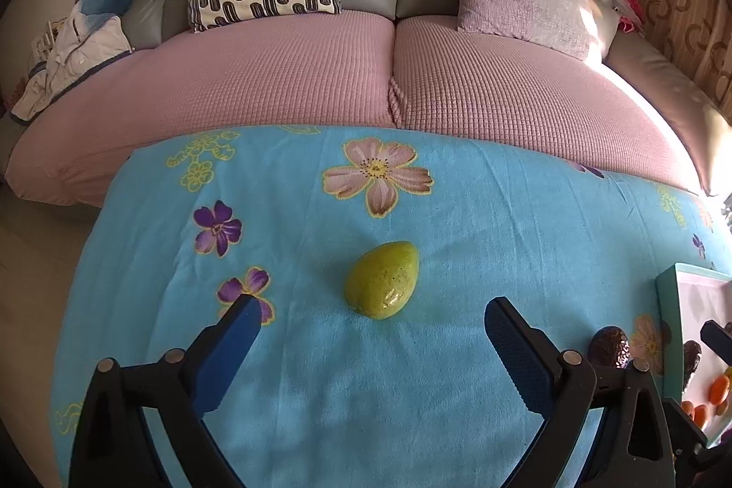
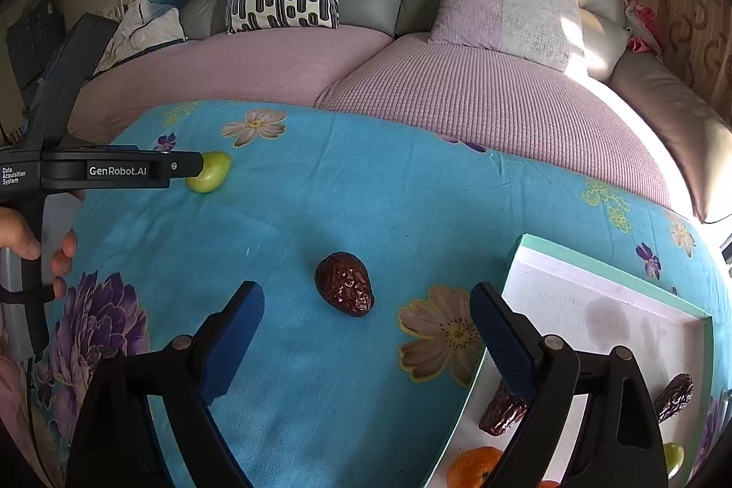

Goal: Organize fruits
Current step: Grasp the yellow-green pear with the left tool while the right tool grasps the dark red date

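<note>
**Hovering over loose fruit, tray at my right**

Starting at my left, my left gripper [image 1: 368, 312] hangs above the blue flowered cloth [image 1: 320, 373] with its two blue-padded fingers [image 1: 233, 344] spread wide and holding nothing. A green fruit [image 1: 382, 280] lies on the cloth just ahead of the gap between them, touching neither pad. From my right wrist camera the same green fruit [image 2: 209, 171] shows partly behind the tip of that left tool, and a hand [image 2: 34, 245] grips its handle at the frame's left edge.

Further right, a wrinkled dark brown date [image 2: 344, 283] rests alone on the cloth, ahead of my right gripper [image 2: 366, 314]. Those fingers are spread apart too, empty, with the date apart from both pads.

At the far right sits the tray [image 2: 608, 264], white inside with a pale green rim, lying flat on the cloth. Inside it I see a date [image 2: 501, 412] partly hidden behind my right finger, another date [image 2: 672, 396] nearer the right wall, an orange [image 2: 473, 467] at the near edge, and a small green fruit [image 2: 673, 457] in the near right corner. The far half of the tray is bare.
</note>
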Demonstrator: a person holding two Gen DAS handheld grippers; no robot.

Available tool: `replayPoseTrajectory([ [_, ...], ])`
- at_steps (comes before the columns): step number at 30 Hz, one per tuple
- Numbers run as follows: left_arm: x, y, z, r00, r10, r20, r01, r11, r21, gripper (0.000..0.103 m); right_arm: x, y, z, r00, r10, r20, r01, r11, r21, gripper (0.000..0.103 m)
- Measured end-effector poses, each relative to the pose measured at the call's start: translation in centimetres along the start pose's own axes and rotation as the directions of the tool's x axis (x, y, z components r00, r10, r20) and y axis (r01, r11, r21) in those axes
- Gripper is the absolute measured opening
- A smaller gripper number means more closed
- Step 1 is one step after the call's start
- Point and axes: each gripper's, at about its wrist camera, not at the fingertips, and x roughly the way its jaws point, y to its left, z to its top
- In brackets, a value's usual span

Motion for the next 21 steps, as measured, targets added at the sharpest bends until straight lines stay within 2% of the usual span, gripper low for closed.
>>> replayPoseTrajectory([
  [4, 1.2, 0.1, 0.1, 1.0, -0.003, -0.018, 0.003, 1.0, -0.002, 0.094, 1.9, 0.6, 0.0, 0.999, 0.018, -0.038, -0.019, 1.0, -0.009, 0.089],
  [6, 1.9, 0.0, 0.2, 1.0, -0.01, -0.026, 0.01, 1.0, 0.001, 0.087, 2.8, 0.9, 0.0, 0.998, 0.019, -0.054, -0.02, 1.0, -0.017, 0.087],
  [8, 2.7, 0.1, 0.4, 0.999, -0.011, -0.039, 0.011, 1.0, -0.001, 0.084, 3.6, 1.1, -0.1, 0.997, 0.025, -0.071, -0.026, 1.0, -0.017, 0.079],
  [13, 4.1, 0.3, 0.6, 0.999, -0.016, -0.052, 0.015, 1.0, -0.018, 0.078, 4.8, 1.2, -0.3, 0.996, 0.02, -0.086, -0.022, 1.0, -0.015, 0.074],
  [15, 4.6, 0.4, 0.5, 0.998, -0.022, -0.061, 0.02, 0.999, -0.03, 0.07, 5.0, 1.1, -0.4, 0.996, 0.017, -0.086, -0.018, 1.0, -0.013, 0.071],
  [17, 4.9, 0.4, 0.4, 0.997, -0.035, -0.066, 0.032, 0.999, -0.038, 0.063, 5.1, 1.0, -0.5, 0.996, 0.014, -0.083, -0.015, 1.0, -0.008, 0.061],
  [20, 5.1, 0.3, 0.2, 0.996, -0.055, -0.066, 0.053, 0.998, -0.037, 0.047, 5.1, 0.9, -0.4, 0.997, 0.014, -0.08, -0.015, 1.0, -0.005, 0.058],
  [21, 5.0, 0.2, 0.2, 0.996, -0.056, -0.065, 0.054, 0.998, -0.033, 0.046, 5.1, 0.8, -0.4, 0.997, 0.015, -0.078, -0.015, 1.0, -0.004, 0.057],
])
